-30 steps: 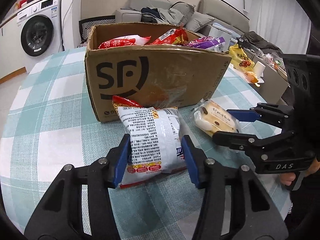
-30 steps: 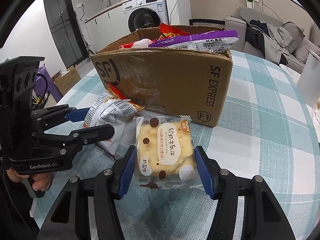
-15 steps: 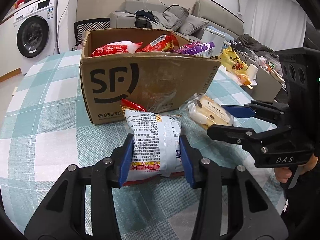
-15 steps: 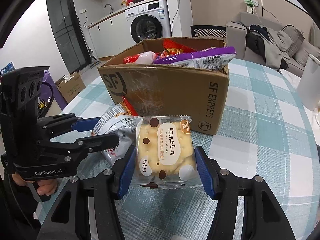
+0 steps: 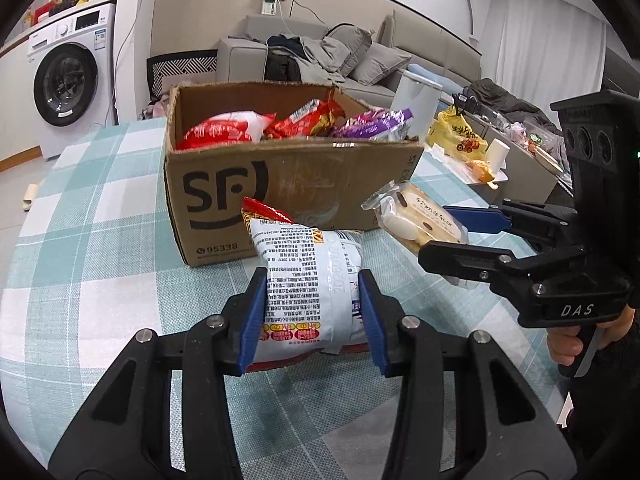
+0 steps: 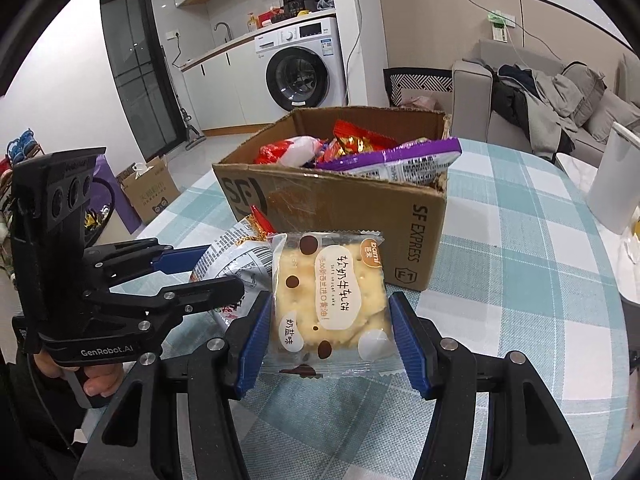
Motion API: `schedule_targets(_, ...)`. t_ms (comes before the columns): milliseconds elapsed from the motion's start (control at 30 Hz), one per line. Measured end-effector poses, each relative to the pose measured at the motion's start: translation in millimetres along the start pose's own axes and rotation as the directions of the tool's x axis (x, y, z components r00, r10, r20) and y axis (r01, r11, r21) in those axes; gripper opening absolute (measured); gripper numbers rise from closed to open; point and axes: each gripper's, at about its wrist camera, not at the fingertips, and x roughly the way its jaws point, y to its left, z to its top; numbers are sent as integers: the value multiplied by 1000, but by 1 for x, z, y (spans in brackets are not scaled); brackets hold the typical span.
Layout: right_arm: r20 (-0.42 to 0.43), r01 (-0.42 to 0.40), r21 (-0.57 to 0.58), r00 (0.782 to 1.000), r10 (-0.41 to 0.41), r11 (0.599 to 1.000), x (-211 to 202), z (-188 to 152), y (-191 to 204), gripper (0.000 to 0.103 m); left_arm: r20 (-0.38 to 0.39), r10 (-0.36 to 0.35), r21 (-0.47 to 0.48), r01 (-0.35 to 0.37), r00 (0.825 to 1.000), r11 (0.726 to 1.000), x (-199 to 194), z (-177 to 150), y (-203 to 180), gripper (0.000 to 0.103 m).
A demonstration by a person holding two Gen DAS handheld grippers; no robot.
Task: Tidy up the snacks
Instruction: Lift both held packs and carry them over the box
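Observation:
My left gripper point(image 5: 312, 316) is shut on a white snack bag with red ends point(image 5: 310, 276) and holds it above the table, in front of the cardboard SF box point(image 5: 280, 188). My right gripper point(image 6: 330, 340) is shut on a clear-wrapped yellow cracker pack point(image 6: 332, 296), also raised, to the right of the bag. The box holds several snack packs, red ones point(image 5: 224, 132) and a purple one point(image 6: 396, 160). In the right wrist view the left gripper point(image 6: 224, 268) with the bag point(image 6: 232, 256) sits at the left. In the left wrist view the right gripper point(image 5: 452, 232) holds the pack point(image 5: 420, 220).
The table has a teal and white checked cloth point(image 5: 100, 216). A white container point(image 6: 616, 180) stands at the right of the table. A yellow bag point(image 5: 456, 136) and a paper cup point(image 5: 498, 154) lie beyond the box. A washing machine point(image 5: 68, 84) and a sofa point(image 5: 320, 56) are behind.
Both grippers have risen with their snacks, so more of the box's inside shows. The left jaws have squeezed tighter on the bag.

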Motion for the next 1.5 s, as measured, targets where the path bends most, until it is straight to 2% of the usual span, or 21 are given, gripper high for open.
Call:
schedule_targets(667,113,0,35,994,-4,999,-35,13,0,59,115,19,1,-19,993,1000,-57,23,-7,41)
schedule_targets(1067,177,16,73,984,-28,997,-51,25,-6,59,156,54,13,-57,986,998,-74,44,-9,41)
schedule_targets(1500,233,64,80,969,-81,995,-58,59,-6,59,202,83,-8,-83,976,996,-79,82,-5,41)
